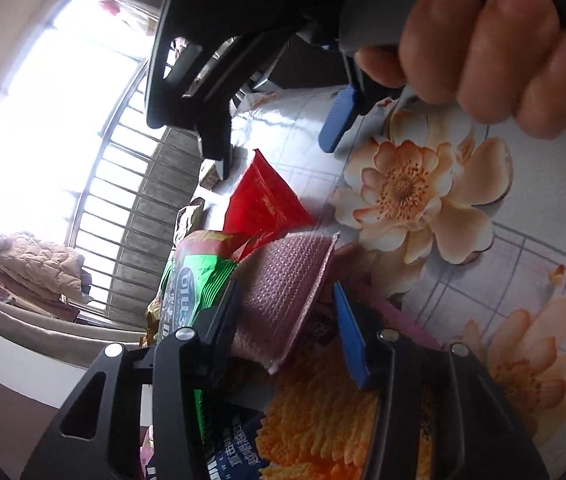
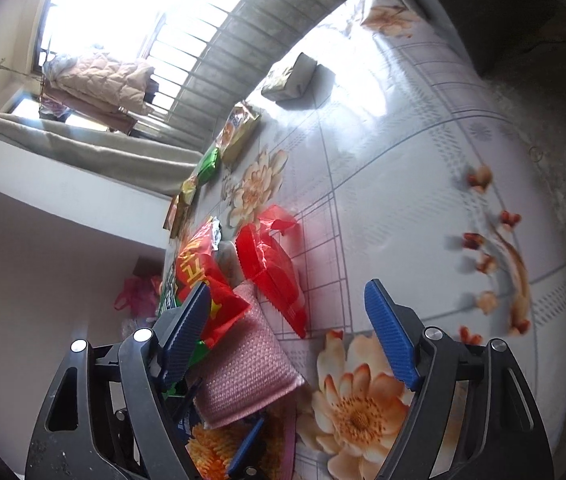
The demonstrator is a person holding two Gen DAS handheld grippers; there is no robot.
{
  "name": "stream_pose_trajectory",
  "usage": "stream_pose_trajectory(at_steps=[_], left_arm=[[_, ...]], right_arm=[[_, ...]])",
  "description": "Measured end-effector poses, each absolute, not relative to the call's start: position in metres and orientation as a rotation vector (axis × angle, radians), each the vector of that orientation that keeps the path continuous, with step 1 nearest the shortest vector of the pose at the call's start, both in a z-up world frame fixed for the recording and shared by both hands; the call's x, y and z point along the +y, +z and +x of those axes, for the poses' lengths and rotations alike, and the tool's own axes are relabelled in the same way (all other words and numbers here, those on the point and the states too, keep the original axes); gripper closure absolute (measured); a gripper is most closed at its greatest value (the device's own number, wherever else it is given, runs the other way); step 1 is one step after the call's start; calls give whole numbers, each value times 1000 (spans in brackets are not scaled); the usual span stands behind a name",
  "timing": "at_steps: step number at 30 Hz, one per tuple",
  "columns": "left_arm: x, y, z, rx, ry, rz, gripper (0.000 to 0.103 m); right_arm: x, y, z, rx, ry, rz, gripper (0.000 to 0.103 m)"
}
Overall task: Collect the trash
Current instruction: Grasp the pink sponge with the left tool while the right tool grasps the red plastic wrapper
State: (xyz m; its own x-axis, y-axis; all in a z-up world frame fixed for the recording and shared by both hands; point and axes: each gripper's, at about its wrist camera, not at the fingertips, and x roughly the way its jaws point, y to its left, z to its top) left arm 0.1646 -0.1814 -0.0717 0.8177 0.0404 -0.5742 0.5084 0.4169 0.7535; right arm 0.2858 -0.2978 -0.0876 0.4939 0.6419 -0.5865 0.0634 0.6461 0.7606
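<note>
**Left gripper on pink sponge, trash pile ahead**

Left gripper [image 1: 287, 320] holds the pink sponge [image 1: 283, 284] between its fingers. Right gripper [image 2: 289, 334] gapes wide, holding nothing. Just beyond: red wrapper [image 2: 271, 268], green packet [image 1: 191, 292]. Risk: the sponge may drag neighbouring wrappers over the table [image 2: 423, 152] edge to the left. Open room lies right.

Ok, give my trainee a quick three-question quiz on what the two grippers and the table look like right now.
1. True or false: the right gripper is shut on a wrapper.
2. What sits between the left gripper's fingers? A) a spoon B) the pink pad C) a cup
3. Fill in: the tablecloth is printed with ____.
Key: 1 false, its jaws stand open with nothing between them; 2 B; 3 flowers.
</note>
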Motion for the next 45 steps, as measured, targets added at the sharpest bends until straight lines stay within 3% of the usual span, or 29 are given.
stream_pose_trajectory(at_steps=[3,6,9,12,17,19,27,45], left_arm=[[-182,-72,169,576,-311,1123,58],[-181,-73,172,576,-298,1117,67],[-179,-70,175,582,-301,1102,69],[-178,-68,176,578,-306,1102,73],[-175,-67,173,560,-312,1088,78],[-175,-64,172,549,-313,1081,79],[-174,-50,163,499,-328,1030,86],[-180,-45,148,458,-336,1008,86]], right_arm=[[-293,-88,293,1013,412,803,32],[-289,-88,298,1017,418,800,35],[-285,-90,300,1027,415,787,43],[-281,-92,301,1040,396,764,55],[-283,-97,299,1048,358,763,86],[-285,-97,297,1039,344,764,91],[-301,-83,280,978,295,775,96],[-295,-73,279,981,264,748,96]])
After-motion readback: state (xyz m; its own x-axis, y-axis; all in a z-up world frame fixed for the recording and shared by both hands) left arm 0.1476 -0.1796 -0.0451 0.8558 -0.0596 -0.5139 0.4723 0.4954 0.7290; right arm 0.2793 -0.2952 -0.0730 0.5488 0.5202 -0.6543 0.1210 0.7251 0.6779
